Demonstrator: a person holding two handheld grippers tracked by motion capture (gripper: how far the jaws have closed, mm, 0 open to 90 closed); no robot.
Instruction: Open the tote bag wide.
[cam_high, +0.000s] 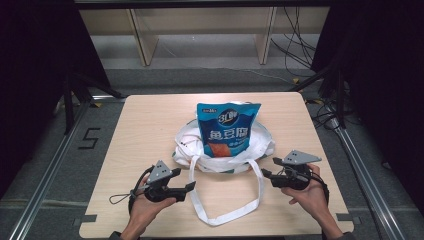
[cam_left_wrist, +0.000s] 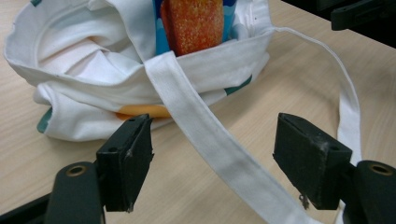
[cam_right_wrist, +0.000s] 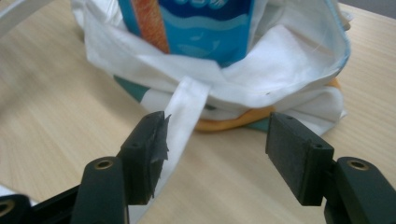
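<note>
White cloth tote bag (cam_high: 220, 152) with teal and orange print, slumped open at the middle of the wooden table (cam_high: 150, 125), a tall blue snack pouch (cam_high: 227, 127) standing upright inside it — soft, light, floppy, likely to sag and tip the pouch if lifted by one side. Its long white strap handle (cam_high: 225, 212) loops toward the near edge, lying flat; best hold is probably on the strap near where it joins the bag rim, one point per side. Left gripper (cam_left_wrist: 212, 158) near the front-left, jaws apart, strap passing between them, not clamped. Right gripper (cam_right_wrist: 215, 154) near the front-right — jaws apart too, left jaw touching or just beside the strap.
</note>
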